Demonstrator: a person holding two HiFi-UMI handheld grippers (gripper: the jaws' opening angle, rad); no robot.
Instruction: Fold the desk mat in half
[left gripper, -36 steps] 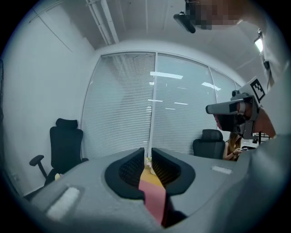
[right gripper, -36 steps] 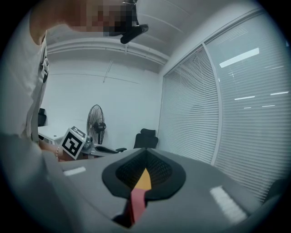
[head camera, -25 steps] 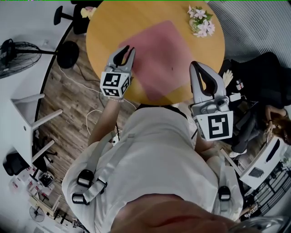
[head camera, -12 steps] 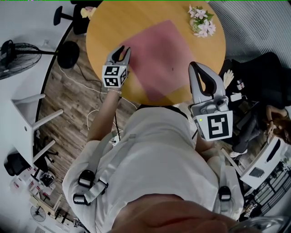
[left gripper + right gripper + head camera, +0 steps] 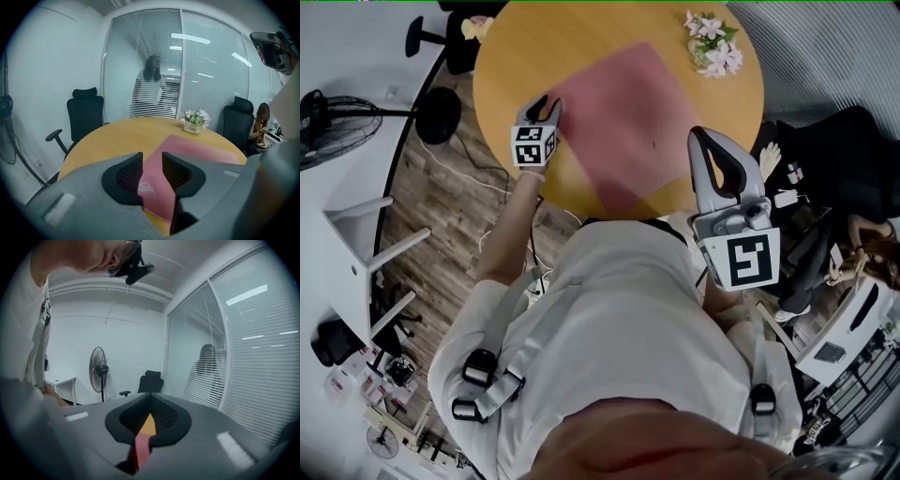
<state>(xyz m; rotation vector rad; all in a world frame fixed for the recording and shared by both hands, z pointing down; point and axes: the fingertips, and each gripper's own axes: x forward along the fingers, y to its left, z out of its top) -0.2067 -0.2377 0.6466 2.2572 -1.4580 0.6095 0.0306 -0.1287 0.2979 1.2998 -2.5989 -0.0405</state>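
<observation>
At the left edge of the round wooden worktop (image 5: pixel 525 47), the left tongs (image 5: pixel 546 105) are tipped forward and down over the left corner of the pink desk mat (image 5: pixel 628 117). The person's left forearm (image 5: pixel 511 234) stretches out from the body, over the wooden floor, to reach that edge. In the left gripper view the left tongs (image 5: pixel 152 157) stand part open, their jaws having just been opening. The mat's corner (image 5: pixel 154 183), with a pale logo on it, shows through the gap between the 2 jaws; the pads do not press on it.

The desk mat lies flat and unfolded, turned so that its 4 corners point toward the worktop's edges. Its near corner lies close to the near edge and its far side is close to a small pot of flowers (image 5: pixel 712 42) near the far right edge.

The right tongs (image 5: pixel 710 141) are held close to the person's body, raised above the worktop's near right edge and pointing almost level. Their marker cube (image 5: pixel 741 262) faces up toward the head. In the right gripper view the right tongs (image 5: pixel 150 397) are closed tip to tip, with nothing gripped between them.
</observation>
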